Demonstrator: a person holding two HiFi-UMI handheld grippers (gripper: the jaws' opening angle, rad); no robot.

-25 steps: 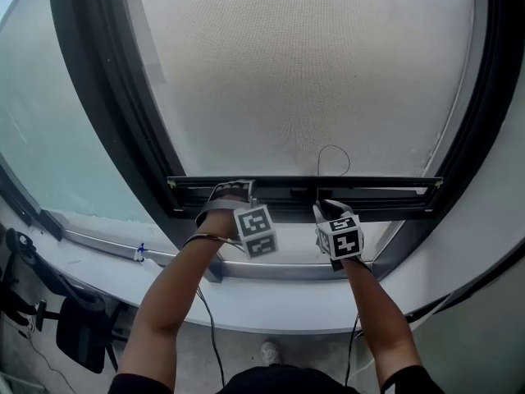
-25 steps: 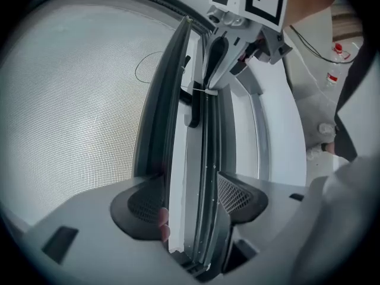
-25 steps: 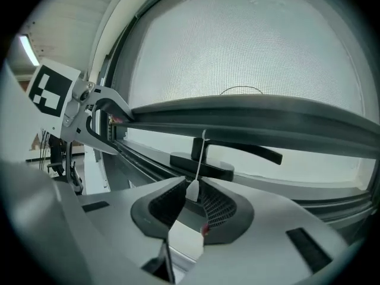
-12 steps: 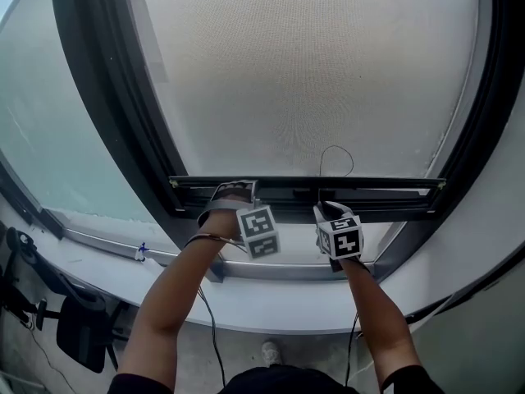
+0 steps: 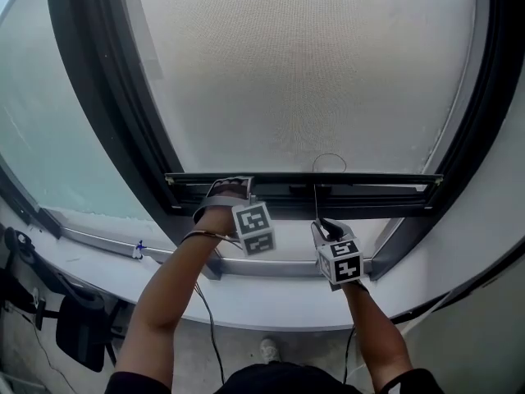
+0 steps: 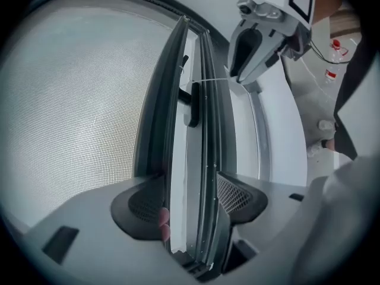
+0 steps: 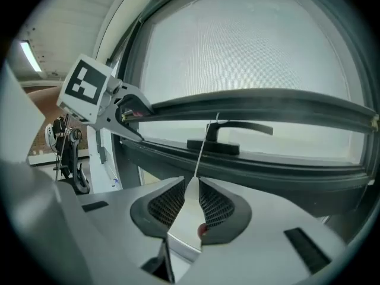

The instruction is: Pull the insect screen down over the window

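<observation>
Change noted: right gripper (image 7: 193,181) has come away from the bar (image 5: 377,189), down and toward the near side. The cord (image 5: 315,203) now runs straight from the bar's middle to its tips. The small loop of slack above the bar is flatter than it was.

Right jaws have just eased open slightly. They are still almost together, with the cord pinched between the tips.

Left gripper (image 6: 191,198): no shift. Its jaws stand wide and are clamped across the bar, 1 pad on each face, left of centre.

The bar sits at about the same height in the frame (image 5: 107,138) as before.

Reading: the slack is being taken up, so any further pull on the cord should go into the bar itself. Travel has not resumed yet. The eased right grip could let the thin cord slip, so it needs watching.

Position: the screen (image 5: 303,64) already covers most of the opening. The bar is low in the window, with a pale gap still showing between it and the sill (image 5: 271,302). Judged nearly down, not seated.

Orientation:
- The bar's long axis runs left to right across the window, roughly level, spanning frame to frame.
- The mesh rises from it on the far side.
- The cord's axis is crosswise to the bar, leading near and down to the right tips.
</observation>
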